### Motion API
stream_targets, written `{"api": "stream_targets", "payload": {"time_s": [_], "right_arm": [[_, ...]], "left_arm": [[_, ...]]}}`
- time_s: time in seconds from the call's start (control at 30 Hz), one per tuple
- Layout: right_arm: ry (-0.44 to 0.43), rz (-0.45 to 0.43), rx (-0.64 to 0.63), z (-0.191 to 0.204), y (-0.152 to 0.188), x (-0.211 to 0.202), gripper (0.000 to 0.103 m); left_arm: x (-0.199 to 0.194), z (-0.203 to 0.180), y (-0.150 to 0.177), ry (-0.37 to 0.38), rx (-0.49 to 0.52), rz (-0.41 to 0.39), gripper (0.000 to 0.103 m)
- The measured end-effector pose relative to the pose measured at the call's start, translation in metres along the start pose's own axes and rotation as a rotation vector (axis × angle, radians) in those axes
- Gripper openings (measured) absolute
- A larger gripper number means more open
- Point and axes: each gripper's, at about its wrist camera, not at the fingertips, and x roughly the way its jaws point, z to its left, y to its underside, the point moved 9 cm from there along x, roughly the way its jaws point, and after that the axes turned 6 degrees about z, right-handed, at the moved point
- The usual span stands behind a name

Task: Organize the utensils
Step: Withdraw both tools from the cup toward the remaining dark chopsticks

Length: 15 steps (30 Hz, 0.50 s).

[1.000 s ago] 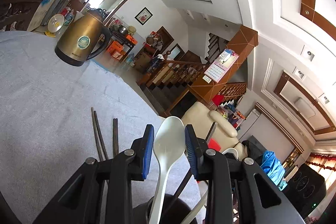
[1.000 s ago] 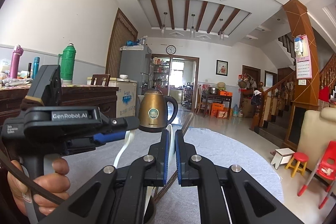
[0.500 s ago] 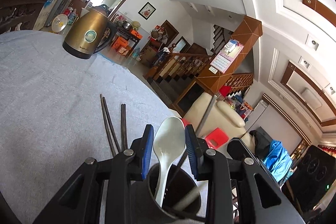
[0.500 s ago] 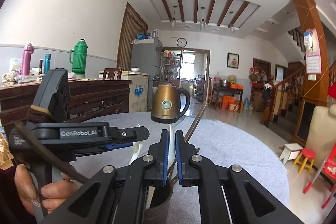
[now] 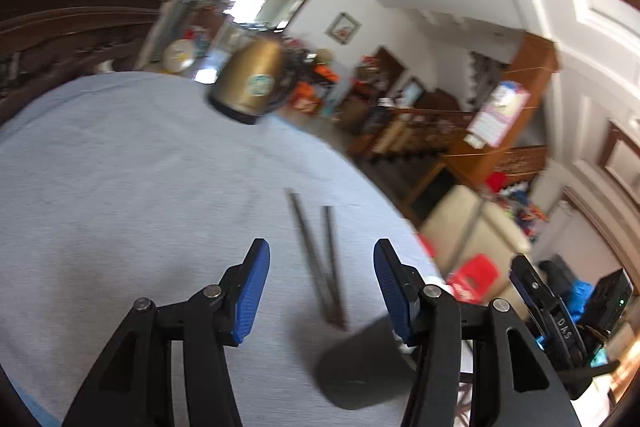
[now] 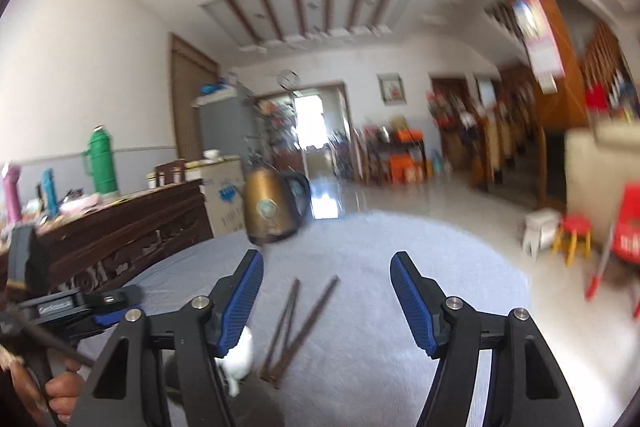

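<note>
Spoon [image 6: 240, 351] now released, both jaws opening, empty; three chopsticks [image 5: 322, 259] on tablecloth [image 5: 120, 187].

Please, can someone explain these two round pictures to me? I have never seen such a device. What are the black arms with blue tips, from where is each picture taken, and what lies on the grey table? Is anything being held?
There is no robot here. A person carries a hand-held gripper in each hand, and each has a wide-angle camera looking forward along its two fingers, which bends the room into a circle.

In the left wrist view, the black arms with blue pads are the left gripper. In the right wrist view, they are the right gripper; at the lower left there, a hand holds the other tool.

On the table lie dark chopsticks, with a golden kettle at the far edge. Close to the cameras stands a dark cup, blurred, with a white spoon showing beside it.

Both grippers' jaws are opening, and nothing is between them.
</note>
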Motion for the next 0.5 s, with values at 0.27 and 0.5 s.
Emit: {"api": "stream_targets", "payload": {"time_s": [0.27,0.5], "right_arm": [[0.025,0.175,0.18,-0.063,0.035,0.034,0.055],[-0.011,0.266,0.249,-0.079,0.063,0.057,0.053]], "left_arm": [[0.008,0.013,0.009,-0.369,0.14,0.082,0.057],[0.006,0.015,0.018,-0.505,0.229,0.111,0.067]]}}
